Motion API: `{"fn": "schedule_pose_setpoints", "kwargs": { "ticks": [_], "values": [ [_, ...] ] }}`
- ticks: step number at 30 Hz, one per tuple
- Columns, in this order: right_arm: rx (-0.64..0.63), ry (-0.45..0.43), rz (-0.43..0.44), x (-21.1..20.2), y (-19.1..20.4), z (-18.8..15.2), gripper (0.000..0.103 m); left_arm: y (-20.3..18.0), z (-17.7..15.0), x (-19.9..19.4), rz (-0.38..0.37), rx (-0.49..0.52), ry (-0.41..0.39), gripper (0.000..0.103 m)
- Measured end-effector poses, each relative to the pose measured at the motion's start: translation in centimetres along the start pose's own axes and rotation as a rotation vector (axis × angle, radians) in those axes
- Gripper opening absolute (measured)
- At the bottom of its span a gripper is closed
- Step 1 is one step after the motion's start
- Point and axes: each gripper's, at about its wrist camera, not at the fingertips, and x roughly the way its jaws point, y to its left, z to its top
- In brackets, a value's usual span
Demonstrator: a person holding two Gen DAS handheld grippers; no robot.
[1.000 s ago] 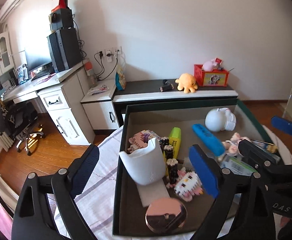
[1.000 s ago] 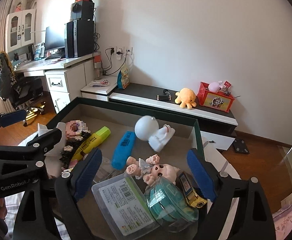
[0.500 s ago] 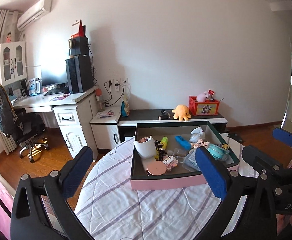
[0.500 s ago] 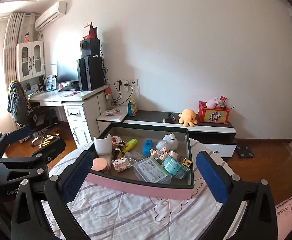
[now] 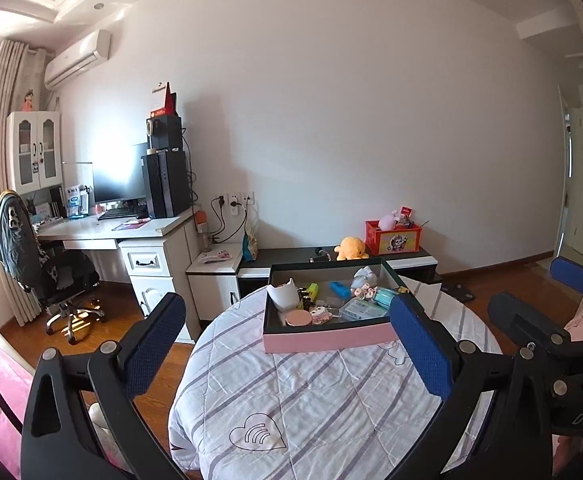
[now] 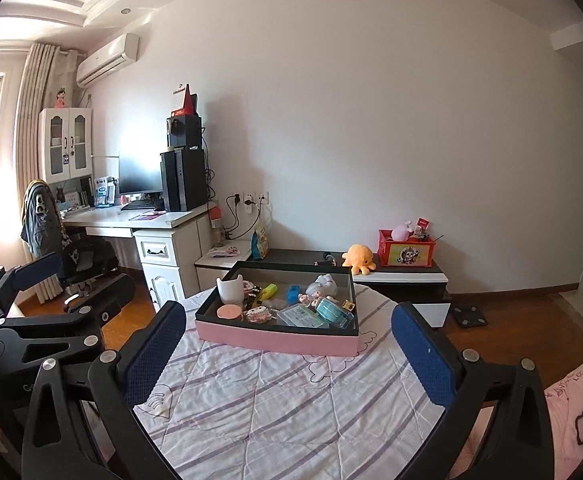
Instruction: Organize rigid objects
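Here, on the far side of a round table [image 6: 275, 396] under a striped cloth: a pink-walled box [image 6: 275, 342], long axis running left to right, near wall facing both grippers. Inside: white cat-eared cup [image 6: 229, 290] upright at the left end, pink round lid [image 6: 229, 312] in front, yellow highlighter [image 6: 266, 291], blue item [image 6: 292, 294], teal case [image 6: 330, 311] toward the right. Left gripper [image 5: 287, 344] and right gripper [image 6: 287, 344] both spread wide, holding nothing, well short of the box.

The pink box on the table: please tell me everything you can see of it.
The pink box is a shallow rectangular tray, pink outside, with a dark rim and grey-brown inside, apparently cardboard. It lies flat and open on the striped quilted cloth at the table's far side. Small things fill it, among them a white cup in the left corner. Neither claw touches it.
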Motion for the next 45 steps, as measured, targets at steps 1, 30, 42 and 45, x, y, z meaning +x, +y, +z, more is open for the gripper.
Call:
{"fn": "schedule_pose_setpoints", "kwargs": {
  "ticks": [1,30,42,45],
  "values": [
    [-0.001,-0.007,-0.002,-0.7,0.1,0.1,0.103,0.0,0.1,-0.8,0.002,-0.003,-0.01,0.103],
    [-0.029,-0.113,-0.061,-9.7,2.6,1.2,0.103,0.6,0.8,-9.5,0.048,-0.016,-0.105,0.103],
    [-0.03,-0.112,-0.058,-9.7,2.6,1.5,0.103,0.5,0.5,-9.4,0.051,-0.019,-0.127,0.103],
    [-0.031,-0.112,-0.058,-9.8,2.7,1.5,0.103,0.5,0.5,-9.4,0.05,-0.019,-0.127,0.103]
  ]
}}
